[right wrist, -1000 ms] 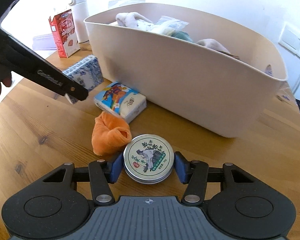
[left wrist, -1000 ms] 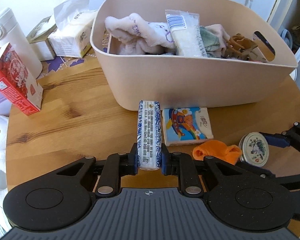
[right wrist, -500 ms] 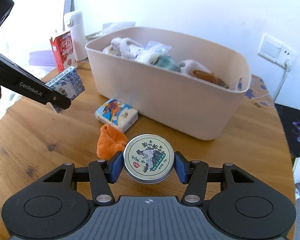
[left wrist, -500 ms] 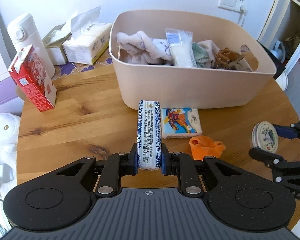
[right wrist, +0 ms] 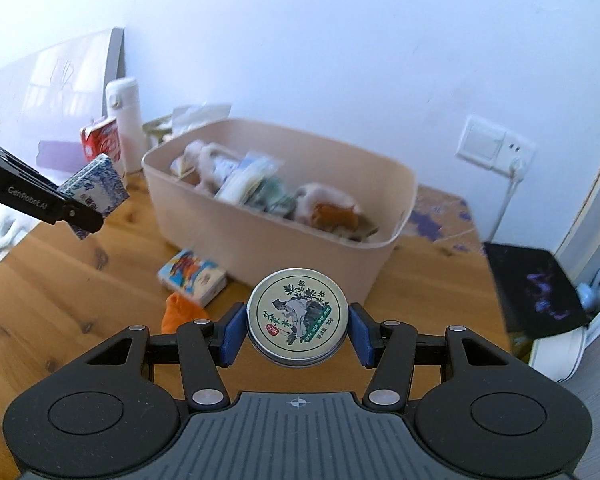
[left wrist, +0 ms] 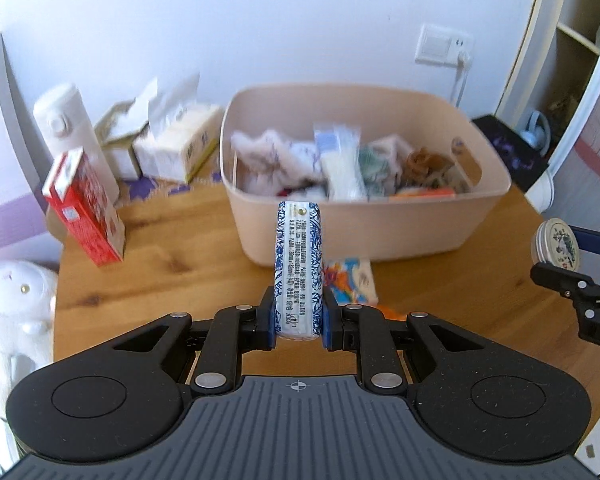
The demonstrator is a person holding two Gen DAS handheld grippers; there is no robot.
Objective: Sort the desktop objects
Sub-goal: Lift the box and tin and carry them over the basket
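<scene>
- left gripper (left wrist: 298, 322) tilts down above the counter (left wrist: 160, 276), jaws clamping a blue pack (left wrist: 298, 276).
- right gripper (right wrist: 297, 338) likewise, jaws holding a tin (right wrist: 297, 322).
- bin (right wrist: 260, 236) on the wooden counter, white wall behind.

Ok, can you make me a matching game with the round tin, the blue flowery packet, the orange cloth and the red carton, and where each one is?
Things:
1. round tin
2. blue flowery packet
3. orange cloth
4. red carton

Places:
A. lying on the table, near the cartoon packet
B. held in the left gripper
C. standing beside the white bottle
D. held in the right gripper

Pairs: 1-D, 2-B, 3-A, 4-C
</scene>
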